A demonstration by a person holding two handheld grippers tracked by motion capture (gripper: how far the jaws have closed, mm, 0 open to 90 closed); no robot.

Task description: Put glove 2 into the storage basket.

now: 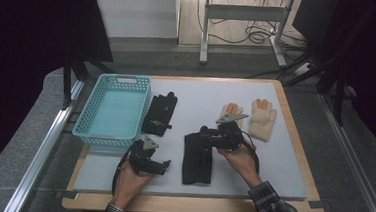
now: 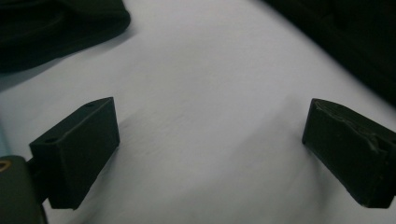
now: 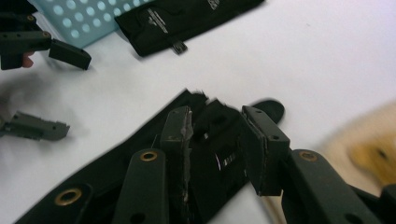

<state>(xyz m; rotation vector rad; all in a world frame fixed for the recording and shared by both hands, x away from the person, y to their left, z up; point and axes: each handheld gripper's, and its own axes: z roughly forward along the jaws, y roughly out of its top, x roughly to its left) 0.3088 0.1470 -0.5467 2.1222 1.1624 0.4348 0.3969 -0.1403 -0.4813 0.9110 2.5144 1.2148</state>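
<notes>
A black glove (image 1: pixel 197 162) lies flat on the grey mat (image 1: pixel 272 162) near the middle of the table. My right gripper (image 1: pixel 205 137) is low over its far end. In the right gripper view the jaws (image 3: pixel 217 112) stand partly apart with the glove's fabric (image 3: pixel 219 144) between and under them, and I see no pad pressing on it. My left gripper (image 1: pixel 164 165) rests to the left of that glove, wide open over bare mat (image 2: pixel 210 135), with nothing between its jaws. It also appears far off in the right gripper view (image 3: pixel 77 95).
A light blue basket (image 1: pixel 86 129) stands at the left; its wall (image 3: pixel 79 18) is also visible in the right gripper view. A second black glove (image 1: pixel 159 113) lies beside it. Two cream gloves with orange fingertips (image 1: pixel 262 120) lie at the back right.
</notes>
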